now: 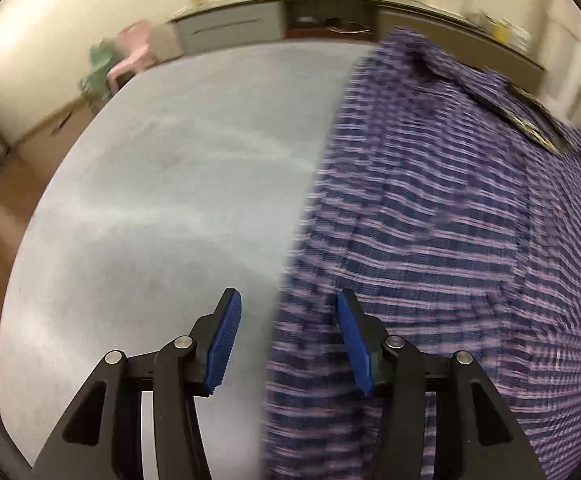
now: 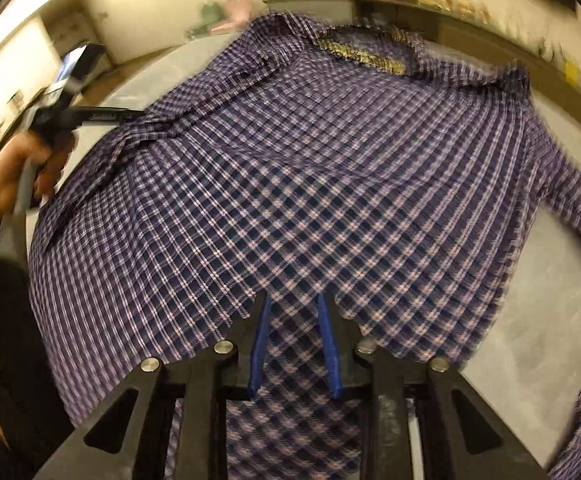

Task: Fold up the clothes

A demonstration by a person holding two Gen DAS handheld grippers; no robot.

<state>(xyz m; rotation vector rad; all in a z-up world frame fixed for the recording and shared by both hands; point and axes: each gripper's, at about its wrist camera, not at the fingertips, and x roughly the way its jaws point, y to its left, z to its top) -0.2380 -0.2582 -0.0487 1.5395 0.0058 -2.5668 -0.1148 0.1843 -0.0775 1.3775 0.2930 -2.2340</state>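
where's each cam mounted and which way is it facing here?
Left wrist: on the left gripper, angled down over the shirt's edge and the grey table; only its own fingers show.
Right wrist: on the right gripper, angled down over the plaid shirt; its own fingers, cloth between them, plus the person's left hand holding the other gripper.
Shared: shirt, table, back-wall counter, pink chair.

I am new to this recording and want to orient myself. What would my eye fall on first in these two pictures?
First, the purple checked shirt, spread over the grey table with its collar at the far end. Next, the right tool, its blue pads close together over the shirt's near hem. In the left wrist view, the left tool stands open at the shirt's edge.
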